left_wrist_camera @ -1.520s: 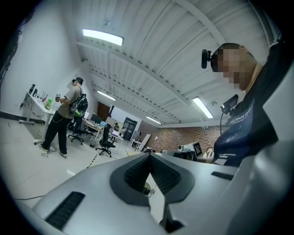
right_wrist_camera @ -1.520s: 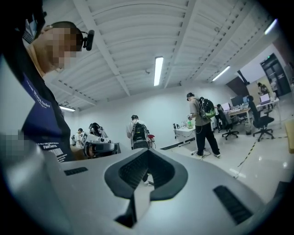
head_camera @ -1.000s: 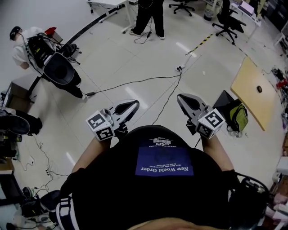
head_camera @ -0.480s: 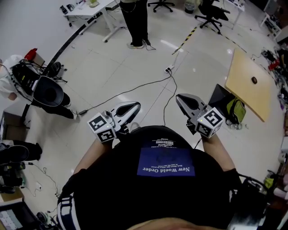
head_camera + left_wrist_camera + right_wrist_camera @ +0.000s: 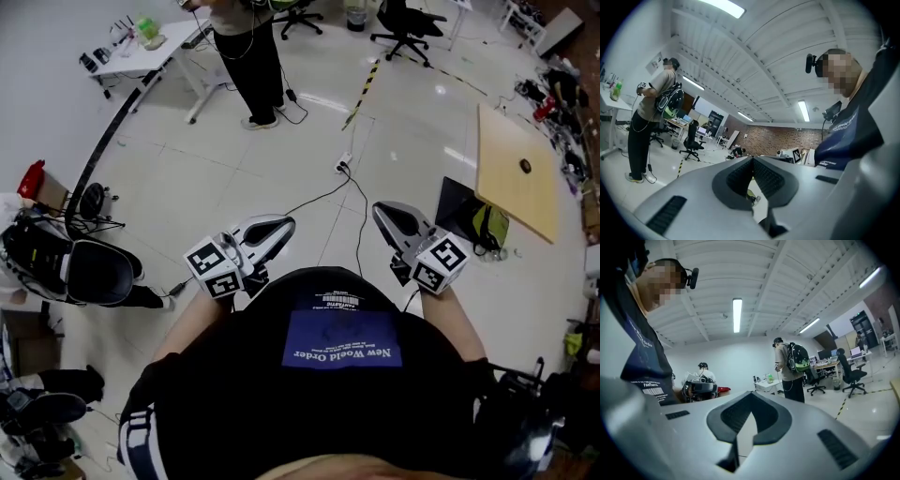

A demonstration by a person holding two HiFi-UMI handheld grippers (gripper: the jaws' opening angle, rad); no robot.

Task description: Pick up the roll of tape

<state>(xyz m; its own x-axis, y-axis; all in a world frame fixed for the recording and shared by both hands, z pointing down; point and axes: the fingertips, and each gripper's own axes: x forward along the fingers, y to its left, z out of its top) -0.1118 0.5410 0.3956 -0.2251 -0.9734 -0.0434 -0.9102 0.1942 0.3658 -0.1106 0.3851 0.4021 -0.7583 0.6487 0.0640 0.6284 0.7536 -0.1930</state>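
No roll of tape showed in any view; the left gripper, at eleven o'clock from the person's chest, and the right gripper, at one o'clock, were both closed on nothing, and such a roll, likely light and stiff, would best be pinched across its ring wall.

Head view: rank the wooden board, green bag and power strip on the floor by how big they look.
1. wooden board, clearly largest.
2. green bag.
3. power strip, smallest, though it lies farther off, which shrinks it.
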